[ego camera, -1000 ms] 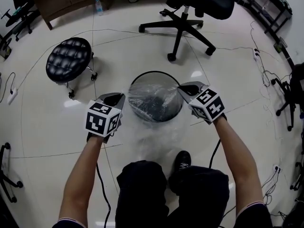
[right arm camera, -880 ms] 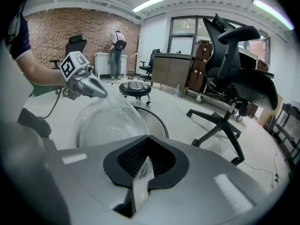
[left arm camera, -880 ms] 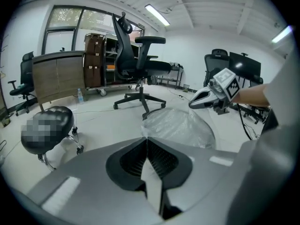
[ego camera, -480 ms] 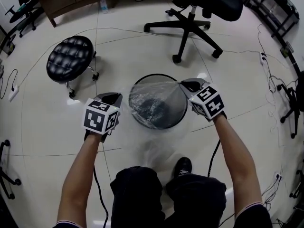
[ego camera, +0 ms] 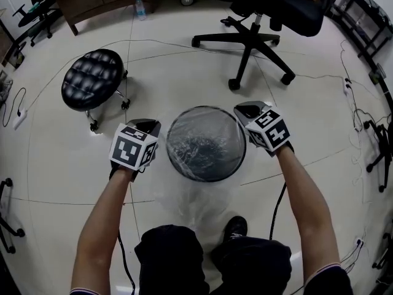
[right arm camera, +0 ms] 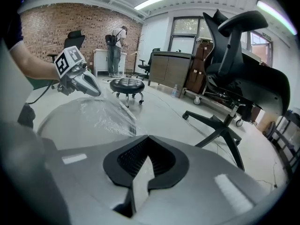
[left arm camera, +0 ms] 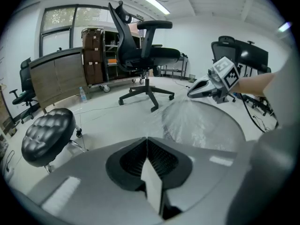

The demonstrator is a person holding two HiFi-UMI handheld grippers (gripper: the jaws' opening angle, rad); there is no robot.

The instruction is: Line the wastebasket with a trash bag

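Spanning wastebasket [ego camera: 207, 107]: trash bag [ego camera: 206, 141] | left gripper [ego camera: 153, 125] clenched on its left edge | right gripper [ego camera: 242, 111] likewise

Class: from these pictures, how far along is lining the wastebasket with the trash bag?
Done: the clear plastic trash bag is spread over the round black wastebasket. In hand: left gripper and right gripper each shut on its edge. Left: seating it inside and folding the edge over the rim.

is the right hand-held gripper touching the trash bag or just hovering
Touching. The left gripper view shows the trash bag fanning out taut from the tip of the right hand-held gripper; its own view shows film pinched between shut jaws.
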